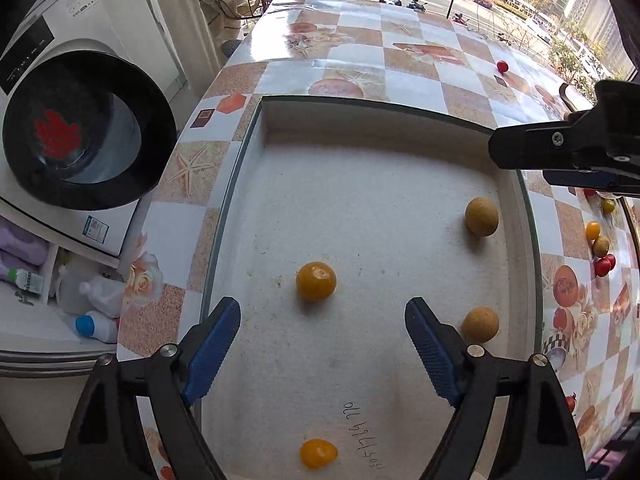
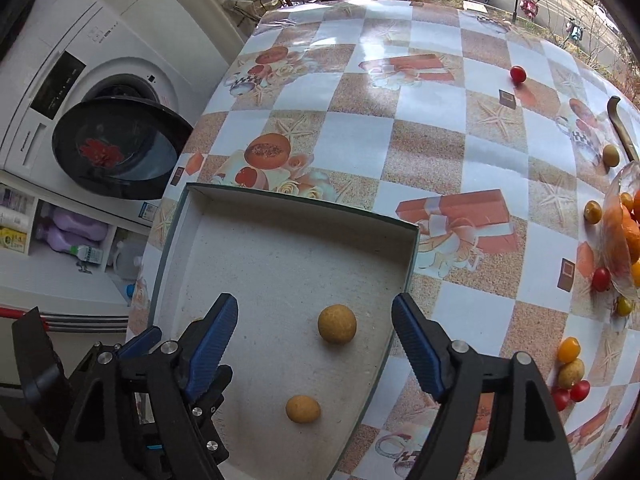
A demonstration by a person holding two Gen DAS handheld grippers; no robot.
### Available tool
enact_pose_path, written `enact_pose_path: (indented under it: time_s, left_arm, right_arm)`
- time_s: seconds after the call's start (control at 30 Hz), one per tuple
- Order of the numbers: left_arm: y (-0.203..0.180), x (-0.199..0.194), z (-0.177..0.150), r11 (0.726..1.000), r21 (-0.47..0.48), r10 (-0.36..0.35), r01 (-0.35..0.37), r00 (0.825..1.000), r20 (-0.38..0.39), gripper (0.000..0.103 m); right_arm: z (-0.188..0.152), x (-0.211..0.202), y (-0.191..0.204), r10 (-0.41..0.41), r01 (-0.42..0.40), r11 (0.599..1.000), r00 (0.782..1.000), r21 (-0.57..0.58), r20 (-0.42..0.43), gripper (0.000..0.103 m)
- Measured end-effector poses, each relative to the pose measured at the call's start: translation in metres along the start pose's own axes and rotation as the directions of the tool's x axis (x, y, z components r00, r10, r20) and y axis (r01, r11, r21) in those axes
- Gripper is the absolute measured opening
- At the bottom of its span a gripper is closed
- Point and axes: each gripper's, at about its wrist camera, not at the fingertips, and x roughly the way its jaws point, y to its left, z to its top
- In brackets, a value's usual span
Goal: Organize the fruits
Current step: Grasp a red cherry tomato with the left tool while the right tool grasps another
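Note:
A shallow white box (image 1: 256,128) sits on the checkered table. It holds two yellow-orange tomatoes (image 1: 316,281) (image 1: 318,453) and two tan round fruits (image 1: 481,216) (image 1: 480,325). My left gripper (image 1: 322,344) is open and empty, hovering over the box just behind the middle tomato. My right gripper (image 2: 314,338) is open and empty over the box's right part, above the tan fruits (image 2: 337,324) (image 2: 303,409). The right gripper's body (image 1: 568,148) shows at the right of the left wrist view.
Loose red, yellow and tan fruits (image 2: 572,372) lie on the table right of the box. A glass bowl (image 2: 618,232) holds orange fruit. A lone red tomato (image 2: 517,74) lies far back. A washing machine with its door open (image 2: 116,148) stands left of the table.

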Motion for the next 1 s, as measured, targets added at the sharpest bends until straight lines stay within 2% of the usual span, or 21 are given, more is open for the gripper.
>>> enact_pose_path:
  time_s: [0.23, 0.57, 0.8, 0.87, 1.0]
  left_arm:
    - [-0.042, -0.028, -0.009, 0.995, 0.098, -0.022, 0.019, 0.999, 0.031, 0.085]
    - [-0.126, -0.06, -0.042, 0.963, 0.247, -0.117, 0.109, 0.993, 0.019, 0.085]
    - [-0.174, -0.052, -0.074, 0.939, 0.279, -0.179, 0.2, 0.979, -0.098, 0.085]
    - [-0.183, -0.044, -0.082, 0.939, 0.261, -0.191, 0.222, 0.972, -0.138, 0.085]
    - [-0.194, -0.026, -0.093, 0.952, 0.21, -0.183, 0.223, 0.963, -0.196, 0.085]
  right_arm:
    - [-0.032, -0.035, -0.06, -0.045, 0.044, 0.993, 0.999, 0.106, 0.003, 0.082]
    - [-0.11, -0.068, -0.162, -0.144, 0.159, 0.95, 0.987, 0.267, -0.076, 0.082]
    - [-0.146, -0.072, -0.199, -0.199, 0.225, 0.928, 0.973, 0.298, -0.117, 0.082]
    - [-0.15, -0.073, -0.205, -0.209, 0.235, 0.927, 0.971, 0.294, -0.119, 0.082]
    - [-0.151, -0.071, -0.209, -0.23, 0.252, 0.93, 0.967, 0.269, -0.112, 0.082]
